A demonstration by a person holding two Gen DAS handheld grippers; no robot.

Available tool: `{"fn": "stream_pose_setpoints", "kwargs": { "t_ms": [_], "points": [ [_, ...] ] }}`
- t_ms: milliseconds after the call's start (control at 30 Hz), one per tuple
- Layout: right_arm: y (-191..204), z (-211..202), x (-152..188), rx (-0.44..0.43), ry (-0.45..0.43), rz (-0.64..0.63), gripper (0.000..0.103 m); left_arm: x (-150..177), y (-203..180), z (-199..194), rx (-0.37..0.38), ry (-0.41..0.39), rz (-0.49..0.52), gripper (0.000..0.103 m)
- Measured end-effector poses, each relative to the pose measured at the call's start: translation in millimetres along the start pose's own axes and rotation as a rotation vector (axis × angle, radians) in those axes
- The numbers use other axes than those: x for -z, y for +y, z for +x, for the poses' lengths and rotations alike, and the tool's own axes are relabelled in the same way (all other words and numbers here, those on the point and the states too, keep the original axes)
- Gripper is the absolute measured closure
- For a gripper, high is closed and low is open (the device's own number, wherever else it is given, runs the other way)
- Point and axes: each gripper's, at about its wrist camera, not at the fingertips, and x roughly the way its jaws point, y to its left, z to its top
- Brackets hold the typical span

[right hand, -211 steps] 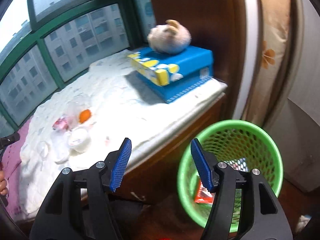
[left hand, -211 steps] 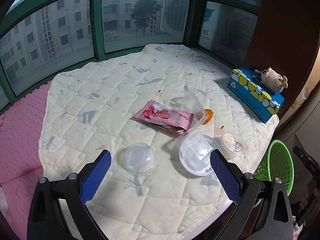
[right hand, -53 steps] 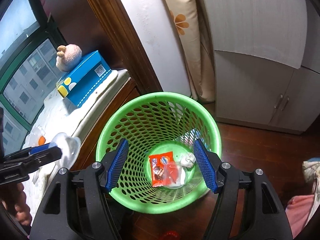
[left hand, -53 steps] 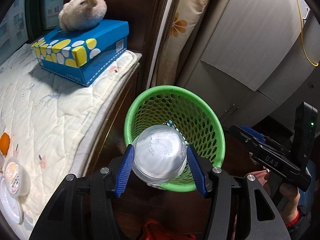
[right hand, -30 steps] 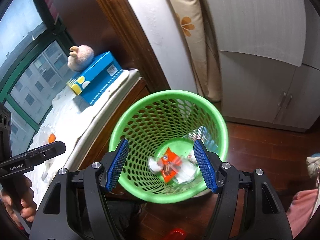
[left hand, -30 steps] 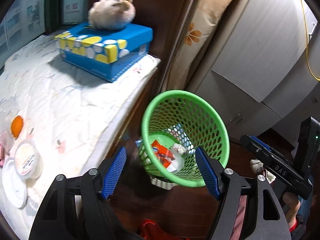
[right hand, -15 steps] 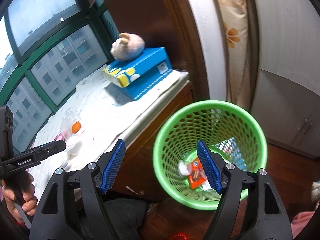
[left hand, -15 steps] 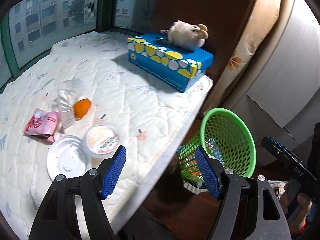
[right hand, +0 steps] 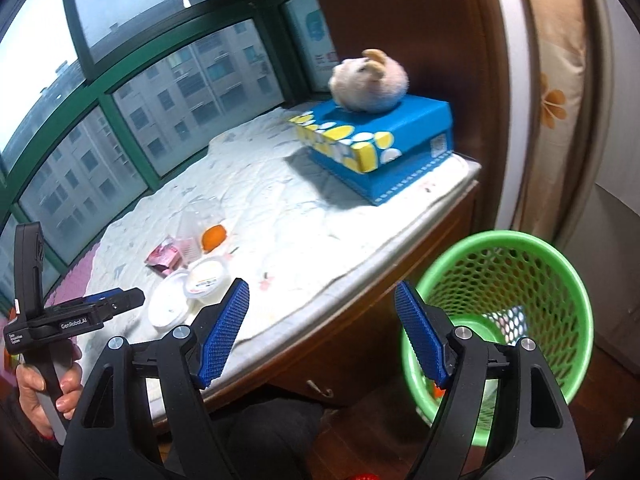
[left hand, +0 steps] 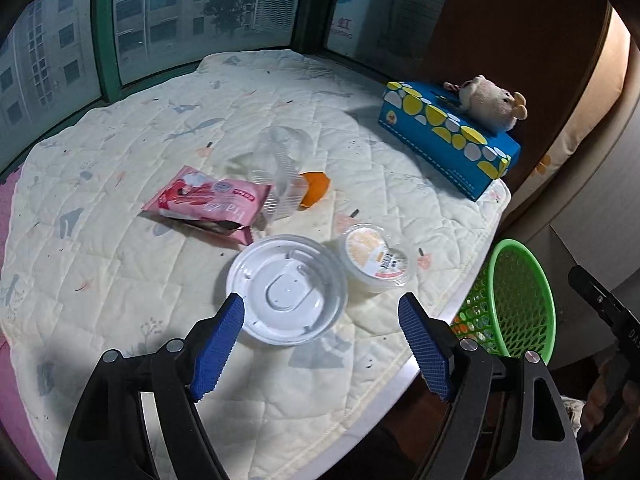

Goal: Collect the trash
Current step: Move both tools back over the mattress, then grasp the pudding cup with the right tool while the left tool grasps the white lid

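Trash lies on the quilted mat (left hand: 120, 280): a round white plastic lid (left hand: 286, 289), a small sealed cup (left hand: 375, 258), a pink snack wrapper (left hand: 208, 200), a clear plastic container (left hand: 282, 168) and an orange piece (left hand: 315, 189). My left gripper (left hand: 322, 348) is open and empty, just in front of the lid. My right gripper (right hand: 322, 330) is open and empty, over the mat's edge beside the green mesh basket (right hand: 516, 320). The basket also shows in the left wrist view (left hand: 520, 304), below the mat's right edge.
A blue tissue box (left hand: 448, 140) with a plush toy (left hand: 488, 102) on it stands at the mat's far right corner. Windows (left hand: 160, 12) ring the back. A pink mat (left hand: 8, 208) lies at the left. A wooden panel and a curtain (right hand: 560, 100) stand behind the basket.
My left gripper dropped the clear dome lid into the basket, then swung back over the mat to the white lid. My right gripper turned from the basket toward the mat's edge.
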Motion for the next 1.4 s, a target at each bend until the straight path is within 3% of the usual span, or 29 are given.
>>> {"fn": "stream_pose_setpoints", "kwargs": {
  "t_ms": [433,733,1100,1400],
  "points": [
    [66,46,-7,-0.111,0.070,-0.142,0.024,16,48,-14,-0.049,-0.002,-0.079,0.021],
    [108,93,-1,-0.168,0.164,-0.250,0.023,29,75,-15,-0.062,0.017,-0.140,0.019],
    [130,146,6,-0.132,0.253,-0.325,0.022,37,87,-11,-0.064,0.035,-0.158,0.019],
    [132,163,10,-0.101,0.274,-0.334,0.025,35,85,-5,-0.048,0.045,-0.147,0.018]
  ]
}}
